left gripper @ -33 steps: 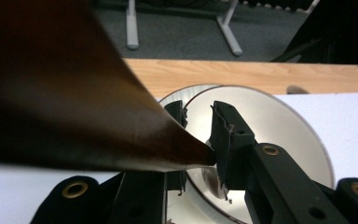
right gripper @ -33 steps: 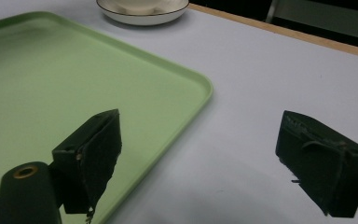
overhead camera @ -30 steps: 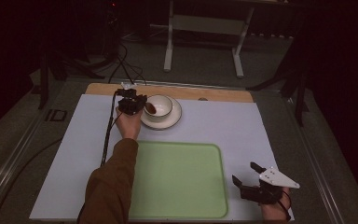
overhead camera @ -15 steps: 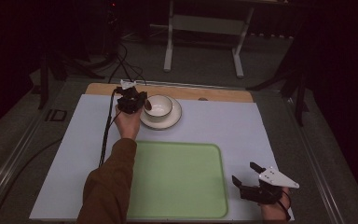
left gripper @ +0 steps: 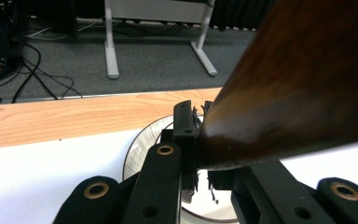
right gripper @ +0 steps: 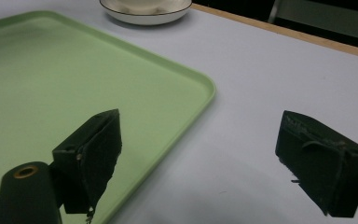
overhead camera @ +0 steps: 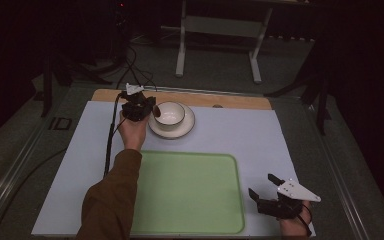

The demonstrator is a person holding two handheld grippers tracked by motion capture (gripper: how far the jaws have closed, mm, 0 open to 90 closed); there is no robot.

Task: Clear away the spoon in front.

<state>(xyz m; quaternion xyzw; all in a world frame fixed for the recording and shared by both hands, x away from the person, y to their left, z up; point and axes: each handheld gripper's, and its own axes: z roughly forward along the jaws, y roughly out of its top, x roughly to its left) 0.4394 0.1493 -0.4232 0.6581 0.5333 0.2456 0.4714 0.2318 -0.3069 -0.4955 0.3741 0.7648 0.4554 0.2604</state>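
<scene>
On the white table (overhead camera: 230, 135), our left tool (overhead camera: 150, 107) grips a brown spoon (left gripper: 298, 88) beside the bowl (overhead camera: 170, 113) on its plate (overhead camera: 187, 131); the green tray (overhead camera: 190, 190) awaits, our right tool (overhead camera: 265, 187) wide.

White ceramic bowl (overhead camera: 169, 114) on round white saucer (overhead camera: 187, 129) at table's far side, flat green plastic tray (overhead camera: 190, 190) nearer, brown wooden spoon (left gripper: 298, 88) left of bowl.

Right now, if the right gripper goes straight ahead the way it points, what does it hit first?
Probably nothing soon. The open right gripper points over bare white table, just past the corner of the green tray. The plate with the bowl sits far off to the side; depth is hard to judge.
</scene>
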